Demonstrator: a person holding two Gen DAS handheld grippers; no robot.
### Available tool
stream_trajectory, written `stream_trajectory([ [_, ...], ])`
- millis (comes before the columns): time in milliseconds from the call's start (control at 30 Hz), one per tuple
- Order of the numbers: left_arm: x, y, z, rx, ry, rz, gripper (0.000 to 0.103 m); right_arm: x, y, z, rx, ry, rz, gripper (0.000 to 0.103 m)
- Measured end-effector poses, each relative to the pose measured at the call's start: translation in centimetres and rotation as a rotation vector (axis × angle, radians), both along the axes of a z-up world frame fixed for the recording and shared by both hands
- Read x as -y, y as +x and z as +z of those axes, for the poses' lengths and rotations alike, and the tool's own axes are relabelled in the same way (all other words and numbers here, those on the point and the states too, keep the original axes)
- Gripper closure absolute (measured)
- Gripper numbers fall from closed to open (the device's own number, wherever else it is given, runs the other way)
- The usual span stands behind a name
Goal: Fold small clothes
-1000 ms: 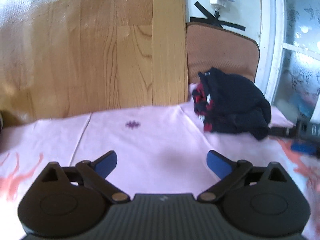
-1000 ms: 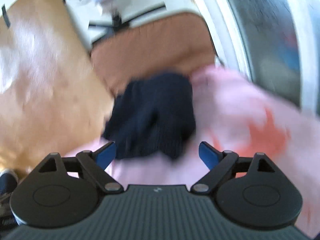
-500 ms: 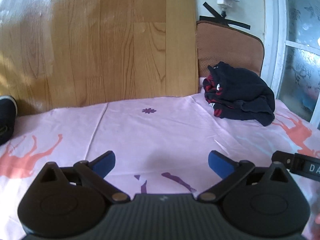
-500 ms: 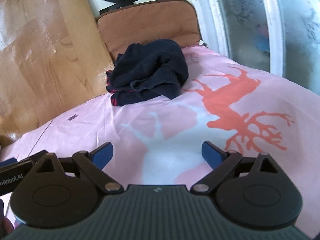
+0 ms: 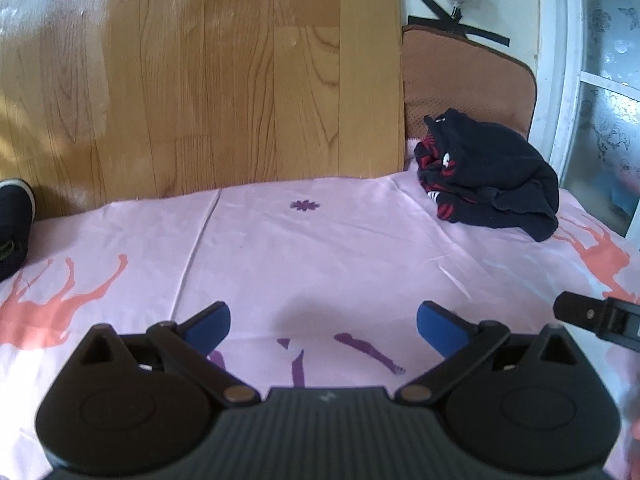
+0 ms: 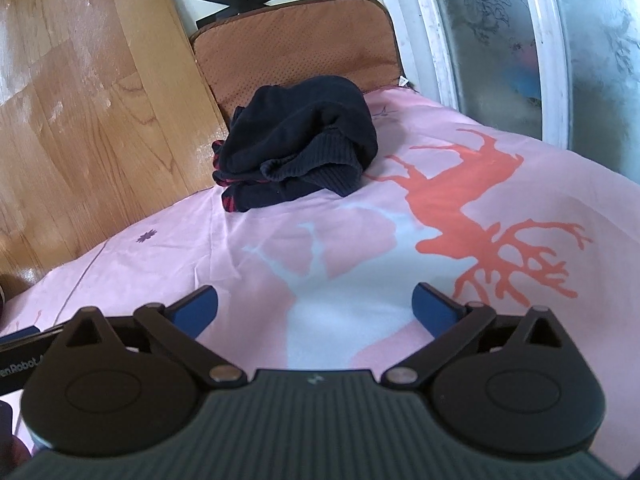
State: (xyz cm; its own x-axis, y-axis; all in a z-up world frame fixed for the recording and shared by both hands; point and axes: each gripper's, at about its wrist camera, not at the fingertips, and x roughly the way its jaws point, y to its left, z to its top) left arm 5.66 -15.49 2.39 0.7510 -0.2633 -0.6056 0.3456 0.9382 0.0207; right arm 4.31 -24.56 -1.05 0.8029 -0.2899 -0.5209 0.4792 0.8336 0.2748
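A folded dark navy knit garment with red trim (image 5: 488, 176) lies at the far right corner of the pink sheet (image 5: 320, 248), against a brown cushion. It also shows in the right wrist view (image 6: 296, 148), ahead and slightly left. My left gripper (image 5: 323, 326) is open and empty over the near part of the sheet, well short of the garment. My right gripper (image 6: 314, 310) is open and empty above the sheet, also well back from the garment. The right gripper's body shows at the right edge of the left wrist view (image 5: 600, 316).
A wooden panel (image 5: 200, 80) stands behind the sheet. A brown cushion (image 6: 300, 56) leans on the wall by a frosted window (image 6: 540, 40). A dark shoe (image 5: 14, 224) sits at the far left. The sheet carries orange deer prints (image 6: 480, 208).
Both grippers have pulled back from the folded garment, which now lies farther off. Both stay open and empty.
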Motion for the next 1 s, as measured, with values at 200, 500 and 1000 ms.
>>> stream_trajectory([
  [200,0.08,0.03,-0.1,-0.008,0.004,-0.014,0.0,0.37,-0.42,-0.04,0.041,0.04,-0.015,0.0],
  [500,0.19,0.03,-0.11,-0.004,0.01,-0.025,0.0,0.63,-0.55,-0.07,0.058,0.059,-0.021,0.0],
  [1000,0.71,-0.37,0.04,0.035,0.07,-0.023,0.0,0.86,-0.68,-0.14,0.081,0.08,-0.022,0.0],
])
